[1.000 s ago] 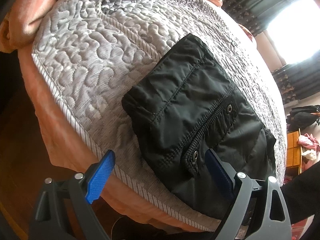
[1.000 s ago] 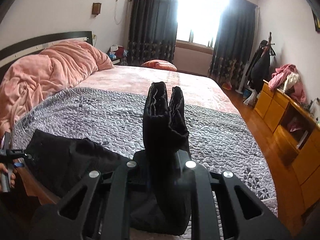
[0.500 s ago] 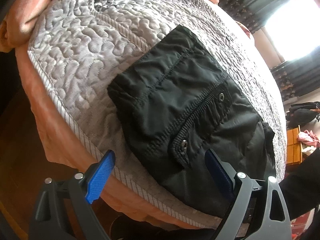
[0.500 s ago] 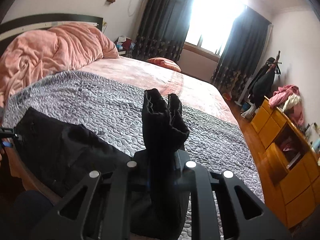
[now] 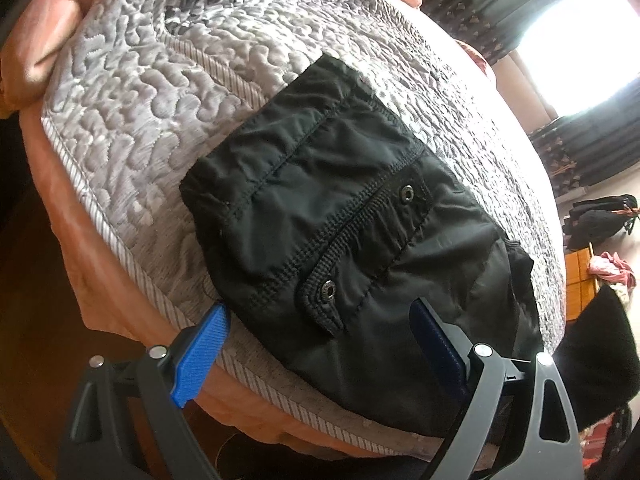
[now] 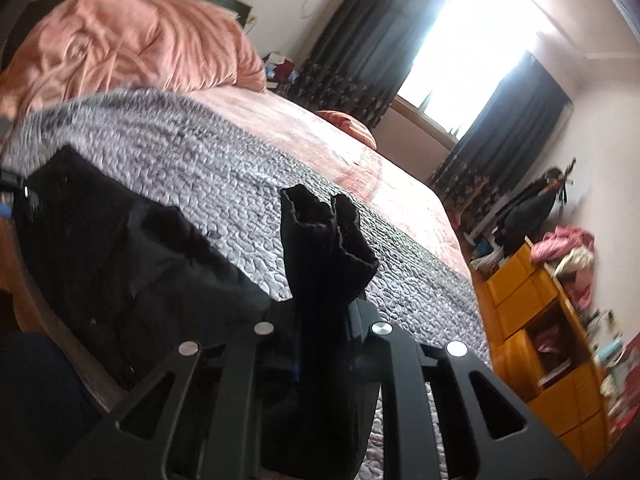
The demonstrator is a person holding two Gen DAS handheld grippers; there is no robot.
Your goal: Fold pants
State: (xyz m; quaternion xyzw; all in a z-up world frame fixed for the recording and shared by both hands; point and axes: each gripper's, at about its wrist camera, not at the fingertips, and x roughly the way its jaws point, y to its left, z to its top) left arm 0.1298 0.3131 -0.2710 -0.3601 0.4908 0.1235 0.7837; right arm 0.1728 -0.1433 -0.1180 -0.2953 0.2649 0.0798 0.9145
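Left wrist view is showing the black pants [image 5: 340, 232] lying partly folded on a grey quilted bedspread [image 5: 160, 92], near the bed's edge. A pocket flap with two metal snaps [image 5: 329, 289] is facing up. The left gripper [image 5: 316, 332] is hovering with its blue-padded jaws spread wide, clamping nothing; one pad [image 5: 200, 348] is sitting over the striped bedspread border, the other over the dark cloth. A salmon-pink sheet [image 5: 100, 280] is hanging below the bedspread, and brown floor is showing beneath it.

Right wrist view is showing the right gripper [image 6: 322, 344] pinching a bunched end of the pants [image 6: 320, 248], with the fabric standing upright between its closed jaws. The rest of the garment is spreading across the bedspread [image 6: 224, 176] to the left. A rumpled pink duvet [image 6: 128, 48] is lying at the head of the bed, and an orange cushion [image 6: 348, 126] is resting on the pink sheet farther back. Dark curtains [image 6: 360, 40] are framing a bright window [image 6: 472, 60]. Yellow wooden shelving [image 6: 532, 320] is standing along the right-hand wall, with pink clothing [image 6: 564, 240] heaped on top.
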